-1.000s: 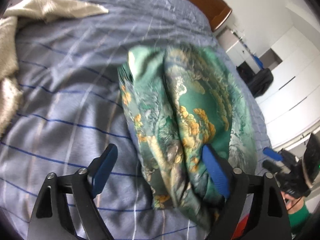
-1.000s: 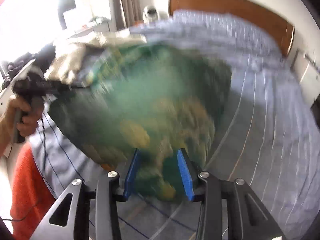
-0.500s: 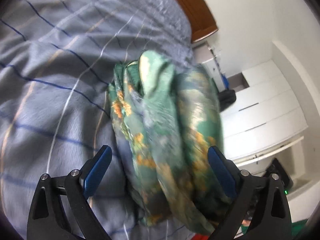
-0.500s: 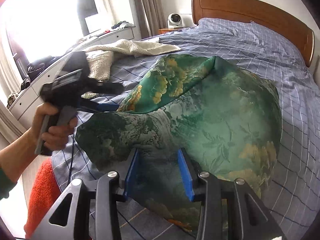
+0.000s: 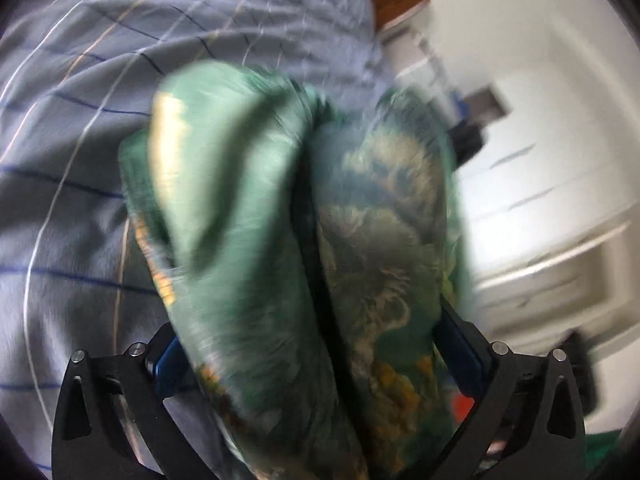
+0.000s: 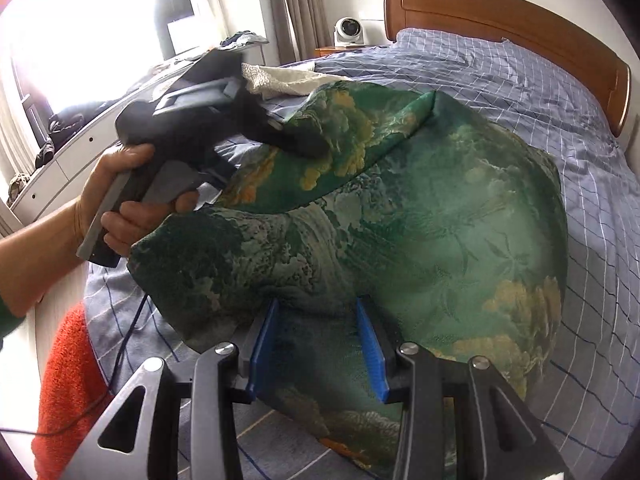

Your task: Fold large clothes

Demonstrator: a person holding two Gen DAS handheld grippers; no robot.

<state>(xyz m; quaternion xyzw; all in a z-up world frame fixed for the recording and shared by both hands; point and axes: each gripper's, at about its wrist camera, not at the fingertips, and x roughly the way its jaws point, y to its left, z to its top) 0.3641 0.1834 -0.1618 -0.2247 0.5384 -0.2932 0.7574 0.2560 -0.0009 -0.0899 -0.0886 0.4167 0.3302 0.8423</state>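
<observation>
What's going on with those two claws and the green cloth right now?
Left gripper opening, green patterned garment bunched between its jaws. Right gripper part closed over the garment's near edge; grip unclear. Garment half-folded on the bed. Nothing in the way.

- A large green garment (image 6: 420,216) of shiny patterned fabric is seen spread over the blue checked bedcover (image 6: 520,80), near the foot of the bed.
- A woven design of pale trees and foliage with yellow-orange patches is shown across it.
- Its upper left part is folded over onto the rest, forming a raised flap.
- Its near edge is gathered into soft ridges and hangs slightly over the bed's edge.
- In the left wrist view, the cloth (image 5: 304,240) is blurred and bunched into two thick vertical folds.
</observation>
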